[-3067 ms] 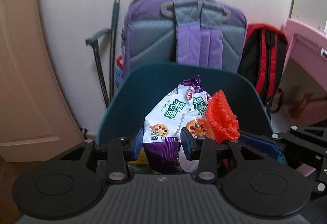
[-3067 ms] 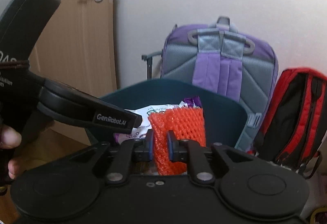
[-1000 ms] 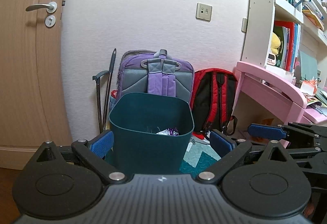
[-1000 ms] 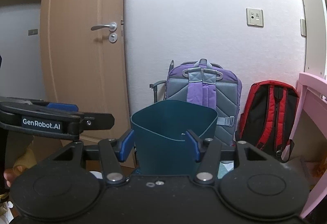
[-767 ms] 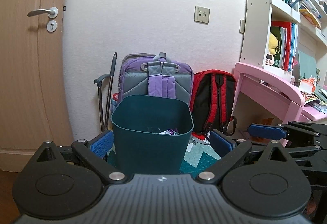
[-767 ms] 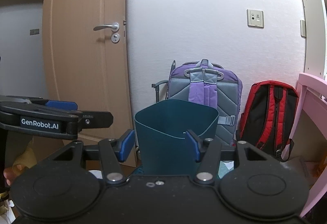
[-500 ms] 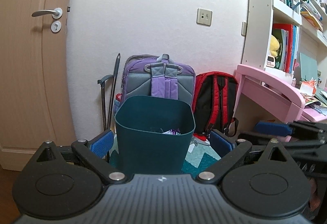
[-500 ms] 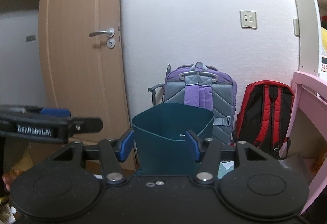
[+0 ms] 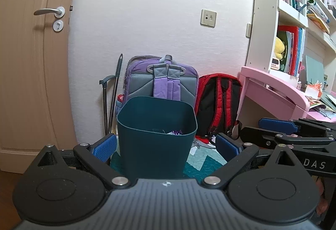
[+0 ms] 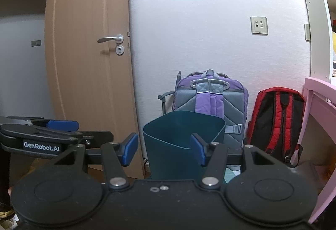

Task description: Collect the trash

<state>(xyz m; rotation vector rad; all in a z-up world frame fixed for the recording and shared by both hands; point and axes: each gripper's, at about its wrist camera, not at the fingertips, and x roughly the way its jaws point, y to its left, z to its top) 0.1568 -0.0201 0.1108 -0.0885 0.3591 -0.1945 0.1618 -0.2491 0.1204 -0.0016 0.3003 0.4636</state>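
A dark teal trash bin (image 9: 156, 135) stands on the floor by the white wall; it also shows in the right wrist view (image 10: 182, 141). A bit of purple and white wrapper (image 9: 175, 132) peeks over its rim. My left gripper (image 9: 164, 146) is open and empty, held back from the bin. My right gripper (image 10: 163, 149) is open and empty, also back from the bin. The right gripper's side shows at the right of the left wrist view (image 9: 294, 131), and the left gripper shows at the left of the right wrist view (image 10: 48, 133).
A purple and grey backpack (image 9: 161, 81) and a red and black backpack (image 9: 218, 102) lean on the wall behind the bin. A wooden door (image 9: 31, 62) is at the left. A pink desk (image 9: 273, 91) and white bookshelf (image 9: 294, 20) stand at the right. A teal mat (image 9: 203, 162) lies on the floor.
Three seconds ago both grippers held trash over the bin; both are now open and empty. Over the last second both have drawn back and the view has shifted slightly right.
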